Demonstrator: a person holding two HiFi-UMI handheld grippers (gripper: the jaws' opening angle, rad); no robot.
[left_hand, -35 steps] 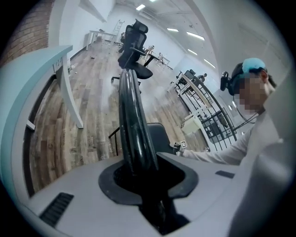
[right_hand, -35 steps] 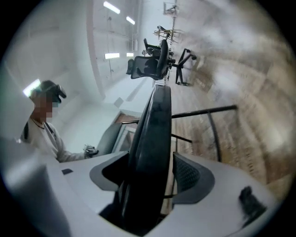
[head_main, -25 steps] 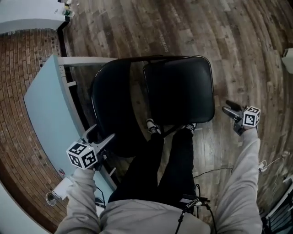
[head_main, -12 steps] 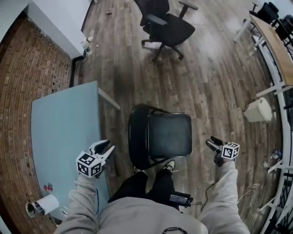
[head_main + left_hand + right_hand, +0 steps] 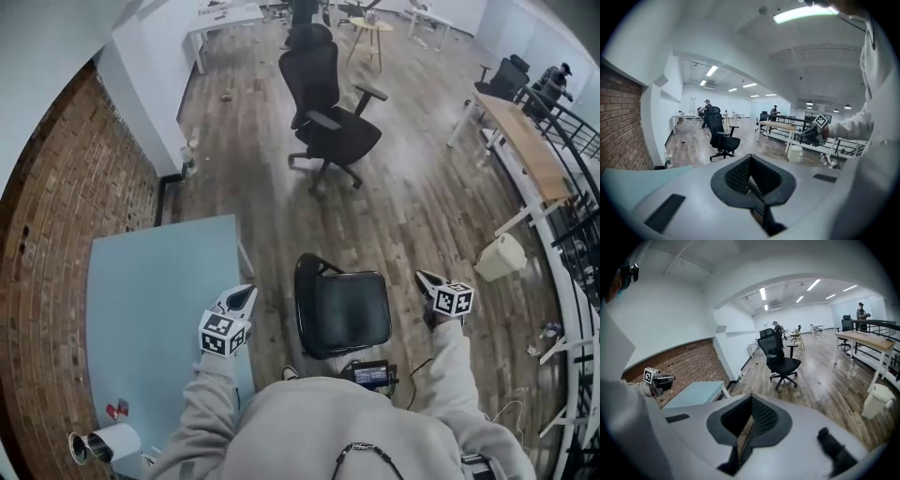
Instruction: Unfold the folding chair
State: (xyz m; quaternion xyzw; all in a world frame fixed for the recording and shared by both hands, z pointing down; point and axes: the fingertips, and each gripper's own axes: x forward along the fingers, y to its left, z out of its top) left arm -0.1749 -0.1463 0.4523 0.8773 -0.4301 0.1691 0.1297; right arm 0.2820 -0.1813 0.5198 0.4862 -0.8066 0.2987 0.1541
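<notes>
folding chair [image 5: 345, 311] seat: black, smooth, slight sheen | floor [image 5: 422, 197]: wood planks, satin gloss | brick wall [image 5: 56, 262]: rough, matt | surface [image 5: 150, 309]: pale blue, smooth, matt | left tool [image 5: 242, 298], right tool [image 5: 424, 279]: matt grey plastic

Left gripper [image 5: 240, 299], jaws closed and empty, hangs over the right edge of the table [image 5: 150, 309]. That table fills the whole left side out to the brick wall [image 5: 47, 272], so there's no way down there. Between table and chair [image 5: 342, 314] there is only a narrow strip of floor [image 5: 441, 211]. Right gripper [image 5: 425, 279], closed and empty too, sits just right of the chair, with bare boards from there out to the bin [image 5: 500, 257] and the railing [image 5: 577, 234]. Beyond the chair it's wide open until the office chair [image 5: 328, 127]. A desk [image 5: 520, 141] lines the far right. A roll [image 5: 103, 442] blocks the table's near left corner.
</notes>
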